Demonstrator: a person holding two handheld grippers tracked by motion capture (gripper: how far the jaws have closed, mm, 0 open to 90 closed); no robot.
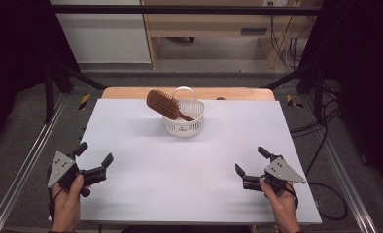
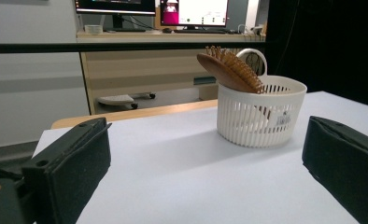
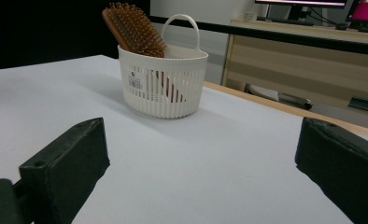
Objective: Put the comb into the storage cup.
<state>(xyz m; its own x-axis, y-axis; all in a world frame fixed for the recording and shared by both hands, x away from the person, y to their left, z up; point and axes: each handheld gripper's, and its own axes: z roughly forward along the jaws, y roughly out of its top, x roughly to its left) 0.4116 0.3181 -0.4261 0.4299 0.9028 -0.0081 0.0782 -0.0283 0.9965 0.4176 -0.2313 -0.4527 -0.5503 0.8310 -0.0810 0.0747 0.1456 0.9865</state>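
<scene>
Brown wooden paddle hairbrush [image 1: 164, 104] stands tilted in the round white slotted plastic basket [image 1: 183, 125], handle down inside, bristled head sticking out over the basket's rim on the side of the person's left. Basket sits on the white table top [image 1: 189, 170], toward its far edge, middle. Left gripper [image 1: 93, 157] near and left of the basket, well apart, jaws wide open, holding nothing. Right gripper [image 1: 250, 161] near and right of the basket, also well apart, jaws wide open, empty.
</scene>
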